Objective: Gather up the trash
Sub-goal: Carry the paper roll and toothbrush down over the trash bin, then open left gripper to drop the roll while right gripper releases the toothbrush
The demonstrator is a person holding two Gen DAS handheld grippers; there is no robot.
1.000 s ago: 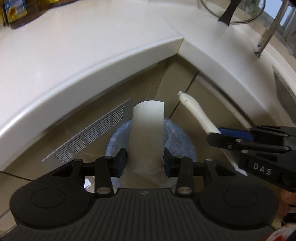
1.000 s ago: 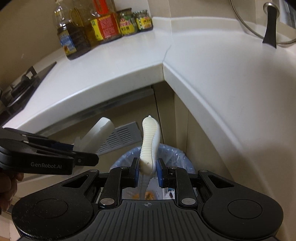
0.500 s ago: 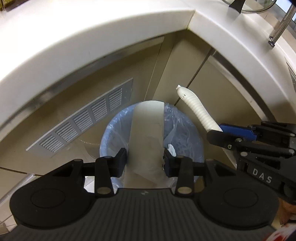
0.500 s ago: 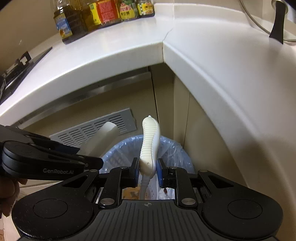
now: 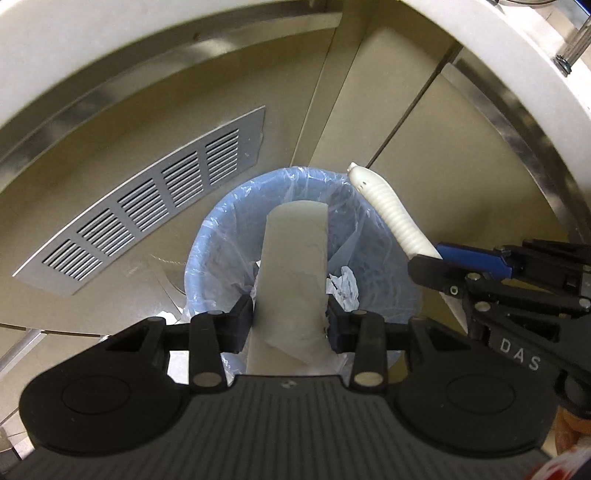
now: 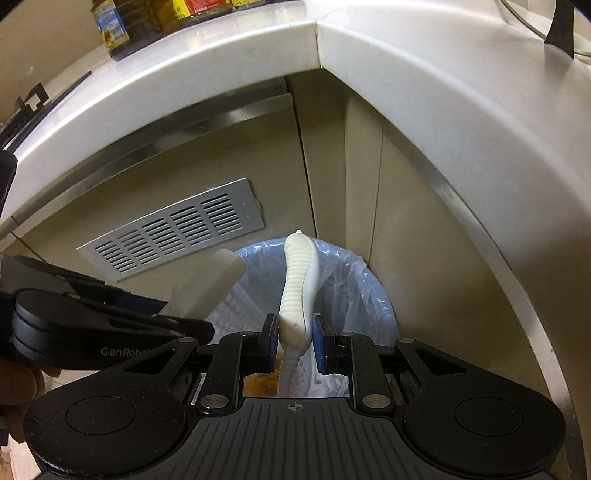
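A pale cardboard tube [image 5: 295, 273] stands clamped between the pads of my left gripper [image 5: 290, 318], right above a bin with a blue plastic liner [image 5: 218, 243]. My right gripper [image 6: 294, 339] is shut on a white ribbed plastic handle [image 6: 299, 280], and that handle [image 5: 388, 214] hangs over the bin's right rim. In the right wrist view the bin liner [image 6: 354, 280] lies just below, with orange scraps and crumpled wrappers inside; the tube [image 6: 218, 280] and my left gripper [image 6: 162, 321] enter from the left.
The bin sits on the floor in a corner of beige cabinet fronts under a white counter edge [image 6: 184, 85]. A grey vent grille [image 5: 147, 199] is on the left cabinet front. Bottles [image 6: 118, 26] stand on the counter, a pan lid's handle [image 6: 561, 26] at top right.
Both grippers have sunk from counter height towards the bin, each keeping its load. The counter has slid to the top of both views and the bin looks larger.
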